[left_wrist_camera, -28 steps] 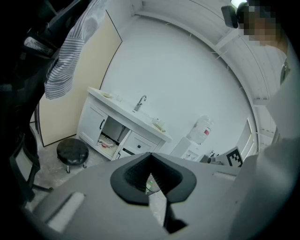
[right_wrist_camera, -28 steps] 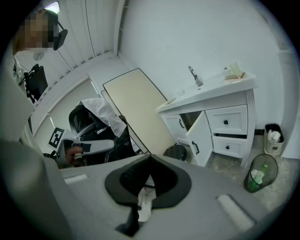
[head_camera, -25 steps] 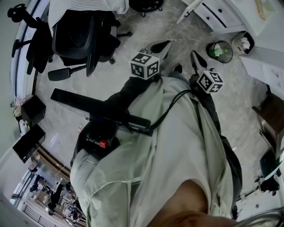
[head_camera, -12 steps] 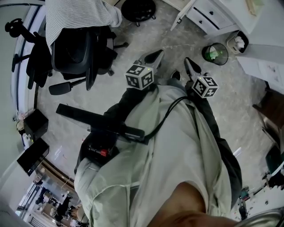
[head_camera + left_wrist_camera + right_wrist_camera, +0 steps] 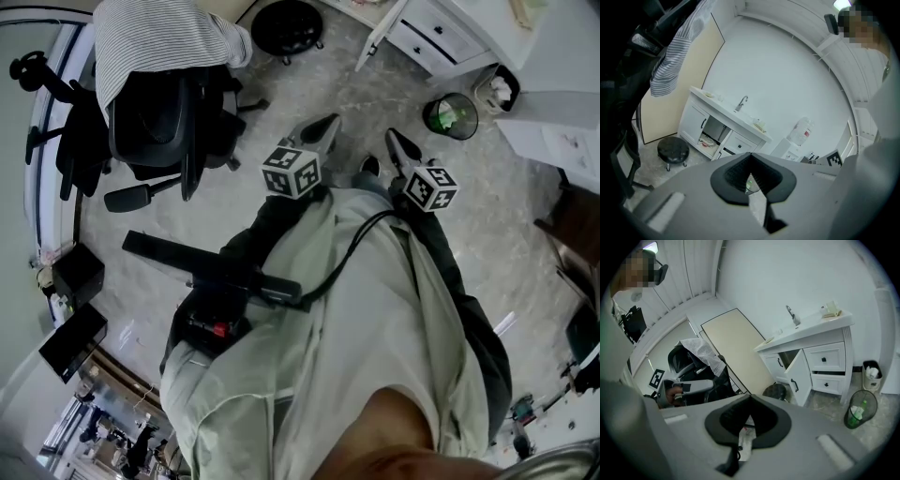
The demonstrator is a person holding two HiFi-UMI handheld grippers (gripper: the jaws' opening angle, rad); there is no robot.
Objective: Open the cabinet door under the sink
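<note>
Right gripper view: cabinet door point(image 5: 799, 375) far, ajar | probably light, stiff | grab dark handle point(image 5: 794, 386) | left gripper point(image 5: 750, 155), right gripper point(image 5: 749, 396) closed, empty

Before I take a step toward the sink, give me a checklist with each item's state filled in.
1. White cabinet door under the white sink counter hangs open: ok.
2. Left gripper fingers together, nothing held: ok.
3. Right gripper fingers together, nothing held: ok.
4. Open door within reach: not ok, it stands well away from both grippers.
5. Way to the door free: probably not ok, a round black stool sits close by it.
6. Closed white door beside it needs opening: cannot tell.
</note>
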